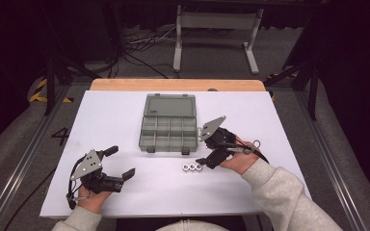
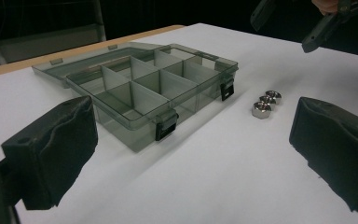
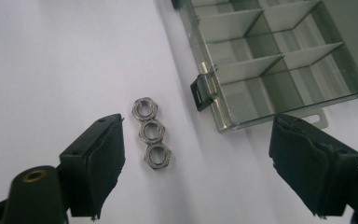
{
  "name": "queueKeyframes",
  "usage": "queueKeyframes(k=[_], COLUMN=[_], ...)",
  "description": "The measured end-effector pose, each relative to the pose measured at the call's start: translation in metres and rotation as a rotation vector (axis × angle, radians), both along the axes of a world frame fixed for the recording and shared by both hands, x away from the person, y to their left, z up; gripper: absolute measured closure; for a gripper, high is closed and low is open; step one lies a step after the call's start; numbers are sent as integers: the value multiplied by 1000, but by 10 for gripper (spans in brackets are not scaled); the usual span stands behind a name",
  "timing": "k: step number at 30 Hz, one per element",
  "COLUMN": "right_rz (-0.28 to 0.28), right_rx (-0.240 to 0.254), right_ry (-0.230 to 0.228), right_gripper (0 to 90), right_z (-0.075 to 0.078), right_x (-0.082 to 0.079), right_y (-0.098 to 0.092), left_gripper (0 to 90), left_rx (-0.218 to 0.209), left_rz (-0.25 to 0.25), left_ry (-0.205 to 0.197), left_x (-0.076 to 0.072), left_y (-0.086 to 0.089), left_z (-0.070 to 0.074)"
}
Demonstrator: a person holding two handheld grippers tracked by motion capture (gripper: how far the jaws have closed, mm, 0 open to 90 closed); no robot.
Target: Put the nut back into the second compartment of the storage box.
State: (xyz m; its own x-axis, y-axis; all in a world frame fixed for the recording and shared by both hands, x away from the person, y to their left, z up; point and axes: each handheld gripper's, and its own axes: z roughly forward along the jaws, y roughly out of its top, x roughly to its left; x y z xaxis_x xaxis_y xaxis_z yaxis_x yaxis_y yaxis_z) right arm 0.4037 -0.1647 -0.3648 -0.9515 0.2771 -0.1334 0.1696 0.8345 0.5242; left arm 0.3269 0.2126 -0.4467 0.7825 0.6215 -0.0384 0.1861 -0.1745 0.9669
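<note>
Hovering just right of the three nuts [image 1: 191, 167], the right gripper [image 1: 207, 156] is clearly the nearer one; its jaws stand apart w/ nothing between the pads, no contact seen. The nuts lie touching in a short row on the white table [image 1: 125, 125], near side of the open compartment box [image 1: 168, 126] & a bit right of its front right latch [image 3: 202, 92]. In the high view the row's long axis runs left-right, so it points roughly at the right gripper's tips. In the right gripper view the row [image 3: 152, 132] runs along the jaws' line of sight & sits off-centre, hard by the left-hand pad [image 3: 95, 161], w/ the other pad [image 3: 310, 161] well apart. That offset looks like the crux: prob. the gripper must shift sideways to centre one nut, most likely the end nut closest to it, before closing. The left gripper [image 1: 120, 162] sits at the near left of the table, well apart from the nuts, jaws wide apart & empty; in its own view the nuts [image 2: 265, 103] lie beyond & between its pads.
</note>
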Motion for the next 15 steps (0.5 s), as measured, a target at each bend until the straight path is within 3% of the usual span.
queueKeyframes(k=[10,15], right_rz=[27,33], right_rx=[-143,-177], right_ry=[90,117], right_gripper=[298,354], right_z=[-15,-25], right_x=[2,2], right_y=[15,19], left_gripper=[19,20], left_rx=[12,12], left_rz=[1,1], left_ry=[5,4], left_x=[0,0], left_y=[0,0], left_z=[-1,-1])
